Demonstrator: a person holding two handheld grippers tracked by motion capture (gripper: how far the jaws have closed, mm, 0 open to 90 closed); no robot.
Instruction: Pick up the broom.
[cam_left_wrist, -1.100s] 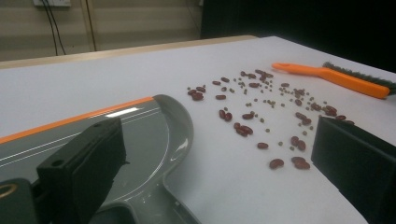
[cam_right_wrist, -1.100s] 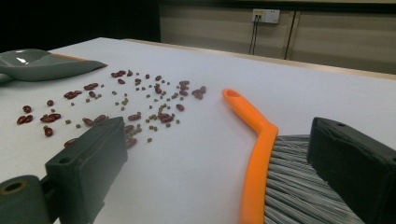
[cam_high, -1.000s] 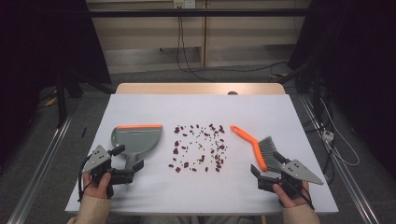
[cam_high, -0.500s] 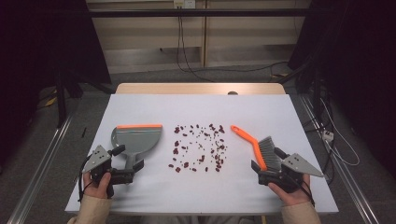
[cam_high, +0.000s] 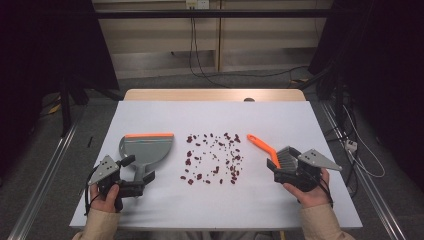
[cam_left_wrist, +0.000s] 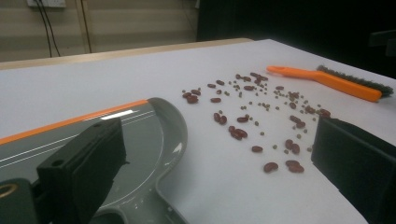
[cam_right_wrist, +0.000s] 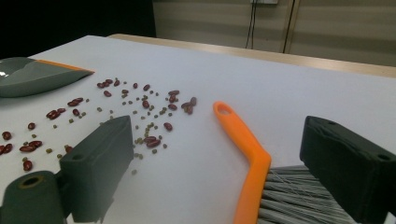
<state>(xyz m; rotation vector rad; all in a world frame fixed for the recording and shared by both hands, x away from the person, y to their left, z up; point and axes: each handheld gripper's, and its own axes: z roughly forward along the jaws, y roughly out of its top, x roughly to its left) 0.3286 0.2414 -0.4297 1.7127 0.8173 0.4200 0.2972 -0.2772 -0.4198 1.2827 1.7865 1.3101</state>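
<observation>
- Our left gripper (cam_high: 131, 176), jaws apart, straddles the dustpan (cam_high: 146, 150) handle at the table's left: light, stiff plastic; we'd grip that handle.
- Beans (cam_high: 212, 157) lie mid-table; they'd roll.
- Our right gripper (cam_high: 281, 170), jaws apart, straddles the brush (cam_high: 272, 152): light; we'd grip its orange spine.

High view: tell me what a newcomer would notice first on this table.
A scatter of dark red beans lies mid-table on the white table. A grey dustpan with an orange edge sits to its left, an orange-handled brush to its right. The left hand-held gripper is open at the dustpan's handle, and the right hand-held gripper is open at the brush's bristle end.
</observation>
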